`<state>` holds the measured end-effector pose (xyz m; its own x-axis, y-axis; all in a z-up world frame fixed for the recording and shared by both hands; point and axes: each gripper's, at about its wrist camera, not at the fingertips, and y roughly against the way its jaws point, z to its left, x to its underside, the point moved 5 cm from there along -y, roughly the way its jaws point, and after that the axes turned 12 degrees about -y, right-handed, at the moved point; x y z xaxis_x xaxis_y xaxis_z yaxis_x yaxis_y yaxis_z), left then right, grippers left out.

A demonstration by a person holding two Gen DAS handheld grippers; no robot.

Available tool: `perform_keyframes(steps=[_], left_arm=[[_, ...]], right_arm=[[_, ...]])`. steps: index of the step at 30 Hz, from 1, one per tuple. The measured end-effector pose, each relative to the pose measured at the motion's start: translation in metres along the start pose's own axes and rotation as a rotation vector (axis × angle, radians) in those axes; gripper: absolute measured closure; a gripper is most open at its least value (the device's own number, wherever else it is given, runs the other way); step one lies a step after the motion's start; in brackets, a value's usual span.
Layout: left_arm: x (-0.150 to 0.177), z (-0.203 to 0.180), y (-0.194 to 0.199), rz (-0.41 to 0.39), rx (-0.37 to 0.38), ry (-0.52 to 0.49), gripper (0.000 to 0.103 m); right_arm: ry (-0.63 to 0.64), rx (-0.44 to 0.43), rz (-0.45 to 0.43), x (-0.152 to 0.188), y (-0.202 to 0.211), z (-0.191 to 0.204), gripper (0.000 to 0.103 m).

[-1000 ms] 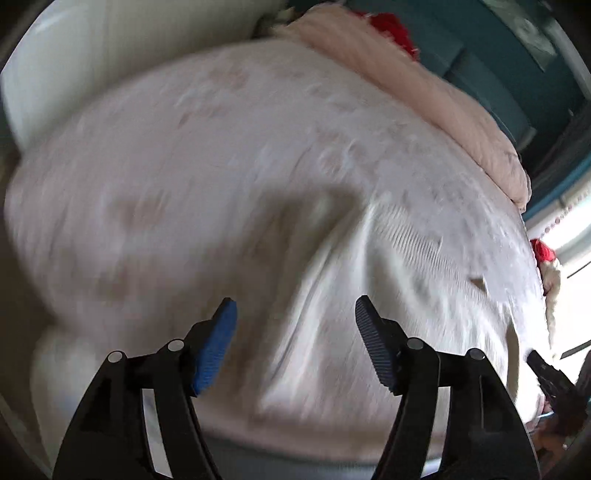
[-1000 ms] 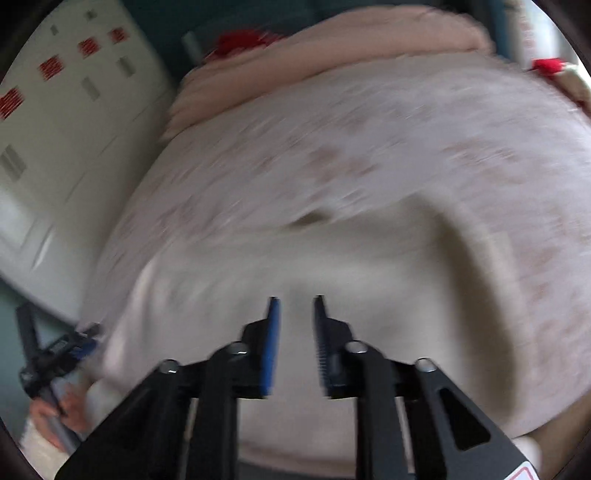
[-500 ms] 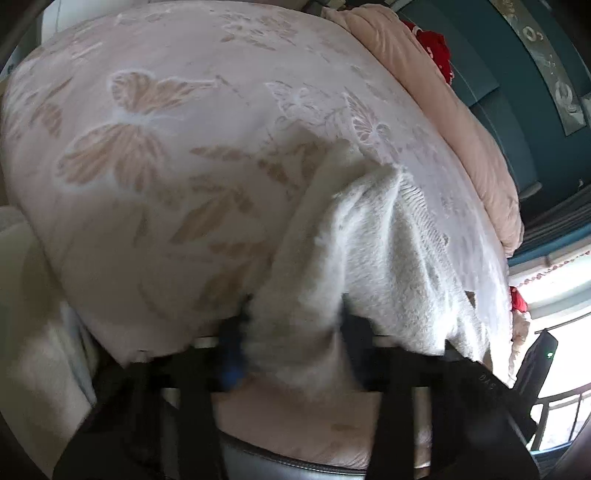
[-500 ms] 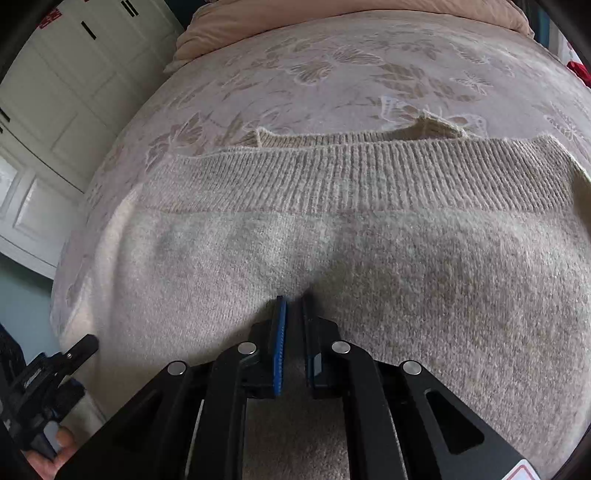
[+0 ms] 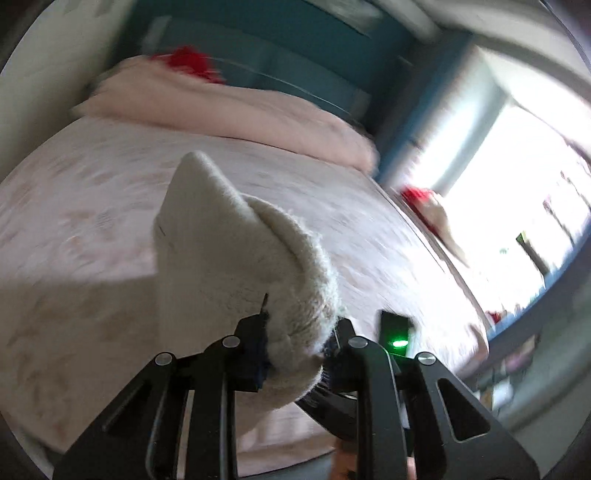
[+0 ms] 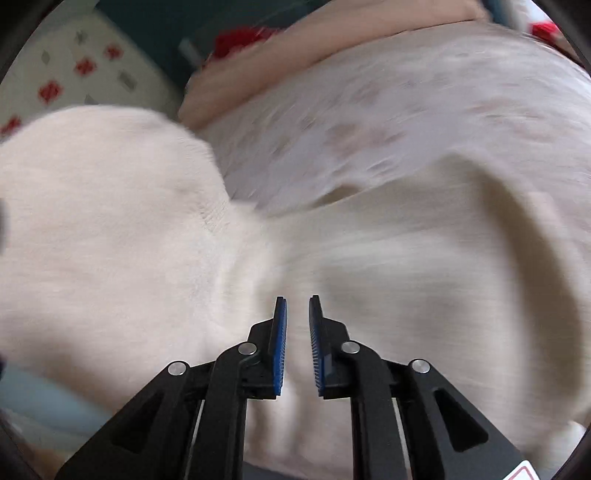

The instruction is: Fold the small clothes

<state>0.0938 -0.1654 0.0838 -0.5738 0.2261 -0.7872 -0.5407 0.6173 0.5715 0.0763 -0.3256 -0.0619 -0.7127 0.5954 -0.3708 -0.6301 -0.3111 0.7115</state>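
bed [image 5: 92, 229]: pale patterned cover w/ pink duvet [image 5: 236, 114] at the far end.
sweater [image 6: 110, 240]: cream knit, mostly lying on the bed, one part being lifted.
left claw [image 5: 295, 350]: closing, clamping a bunch of the knit.
right claw [image 6: 297, 343]: opening a little, nothing between pads.
step: prob. carrying the first fold over.
next: lay the lifted part flat, edges aligned.

Sweater [image 6: 369, 266] on bed [image 6: 424, 110] — pillow [image 5: 229, 110] behind

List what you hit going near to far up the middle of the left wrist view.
left gripper, closing on a cream knit sweater → patterned bedspread → pink duvet → red item → teal wall.
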Motion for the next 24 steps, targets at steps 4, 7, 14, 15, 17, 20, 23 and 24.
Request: perform_keyframes(steps=[4, 7, 14, 15, 17, 20, 23, 24], left_arm=[[0.033, -0.06, -0.064, 0.131, 0.041, -0.123, 0.071], [0.079, -0.076, -0.087, 0.227, 0.014, -0.16, 0.054], [0.138, -0.032, -0.033, 0.221, -0.18, -0.294, 0.017], [0.143, -0.022, -0.032, 0.234, -0.217, -0.297, 0.017], [0.156, -0.001, -0.029, 0.269, -0.274, -0.28, 0.017], [0.169, 0.021, -0.031, 0.297, -0.307, -0.219, 0.017], [0.173, 0.027, -0.038, 0.295, -0.311, -0.232, 0.022], [0.174, 0.027, -0.041, 0.3, -0.294, -0.249, 0.05]], right_arm=[[-0.077, 0.104, -0.084, -0.012, 0.067, -0.085, 0.064], [-0.161, 0.107, -0.104, -0.005, 0.1, -0.133, 0.054], [-0.245, -0.089, -0.046, 0.012, 0.107, -0.128, 0.03], [-0.25, -0.126, -0.027, 0.013, 0.101, -0.12, 0.028], [-0.261, -0.16, 0.008, 0.014, 0.091, -0.109, 0.027], [-0.259, -0.168, 0.093, 0.016, 0.062, -0.088, 0.026], [-0.25, -0.118, 0.14, 0.017, 0.032, -0.074, 0.037], [-0.24, -0.109, 0.142, 0.016, 0.026, -0.07, 0.072]])
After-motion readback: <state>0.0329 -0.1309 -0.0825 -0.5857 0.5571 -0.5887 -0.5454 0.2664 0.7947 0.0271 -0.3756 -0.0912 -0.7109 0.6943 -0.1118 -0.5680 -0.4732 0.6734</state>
